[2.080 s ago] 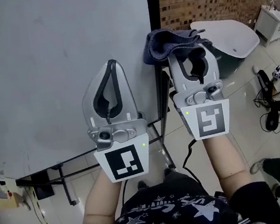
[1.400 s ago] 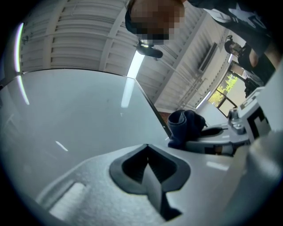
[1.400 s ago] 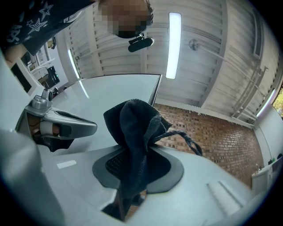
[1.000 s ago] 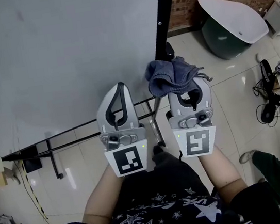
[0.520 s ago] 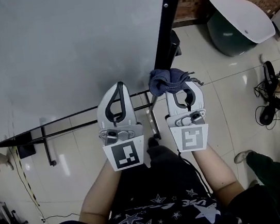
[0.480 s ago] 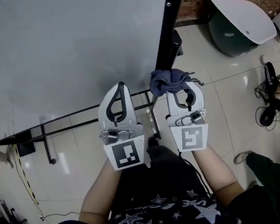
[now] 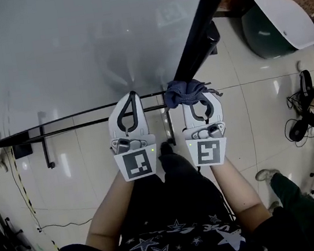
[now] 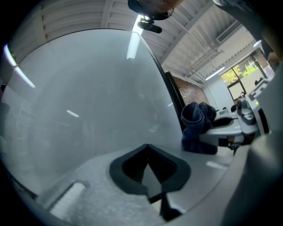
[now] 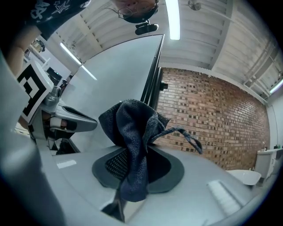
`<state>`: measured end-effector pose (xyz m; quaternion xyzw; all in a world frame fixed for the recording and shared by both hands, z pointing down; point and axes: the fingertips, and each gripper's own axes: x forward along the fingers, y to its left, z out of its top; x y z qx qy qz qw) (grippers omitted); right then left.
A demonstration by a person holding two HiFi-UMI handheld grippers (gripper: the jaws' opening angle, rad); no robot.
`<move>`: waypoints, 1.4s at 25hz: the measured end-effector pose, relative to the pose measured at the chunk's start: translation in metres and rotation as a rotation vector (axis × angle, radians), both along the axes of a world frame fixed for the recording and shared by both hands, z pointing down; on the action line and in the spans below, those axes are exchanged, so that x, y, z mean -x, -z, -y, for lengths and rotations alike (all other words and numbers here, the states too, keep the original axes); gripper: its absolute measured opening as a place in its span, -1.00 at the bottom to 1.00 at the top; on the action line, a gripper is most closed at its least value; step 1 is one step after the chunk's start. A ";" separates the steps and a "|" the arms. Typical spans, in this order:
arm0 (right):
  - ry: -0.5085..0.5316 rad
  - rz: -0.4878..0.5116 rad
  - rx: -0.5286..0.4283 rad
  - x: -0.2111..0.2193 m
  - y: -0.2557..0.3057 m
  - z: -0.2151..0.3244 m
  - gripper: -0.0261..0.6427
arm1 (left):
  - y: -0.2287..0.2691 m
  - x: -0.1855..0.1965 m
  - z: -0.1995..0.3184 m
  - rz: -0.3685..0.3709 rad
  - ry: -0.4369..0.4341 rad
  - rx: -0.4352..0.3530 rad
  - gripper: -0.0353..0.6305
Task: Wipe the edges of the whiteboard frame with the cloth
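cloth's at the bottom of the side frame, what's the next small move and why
Probably slide the right gripper left along the bottom edge: its cloth sits at the lower end of the black side frame, by the corner.

Two tools (image 7: pixel 131 96) (image 7: pixel 196 92), one cloth (image 7: pixel 180 90), one whiteboard (image 7: pixel 75 46).

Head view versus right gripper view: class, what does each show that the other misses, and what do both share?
Head view only: the tiled floor and the stand bars. Right gripper view only: the ceiling and its strip light. Both: the cloth in the right hand-held gripper, the left hand-held gripper, the whiteboard, its black frame and the brick wall.
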<state>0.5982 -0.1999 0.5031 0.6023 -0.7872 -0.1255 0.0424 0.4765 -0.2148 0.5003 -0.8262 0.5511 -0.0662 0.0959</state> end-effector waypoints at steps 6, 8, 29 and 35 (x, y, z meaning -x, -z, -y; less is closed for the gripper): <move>0.005 -0.016 0.085 0.004 -0.035 0.000 -0.66 | -0.040 0.007 -0.002 0.051 0.002 0.077 -0.88; 0.011 -0.039 0.126 0.003 -0.050 0.002 -0.66 | -0.054 0.007 -0.001 0.062 0.016 0.114 -0.88; -0.029 -0.011 0.308 0.012 -0.112 0.005 -0.66 | -0.090 0.045 -0.001 0.085 0.070 0.205 -0.88; -0.059 -0.038 0.313 0.055 -0.118 0.010 -0.66 | -0.085 0.099 -0.002 0.085 0.057 0.179 -0.88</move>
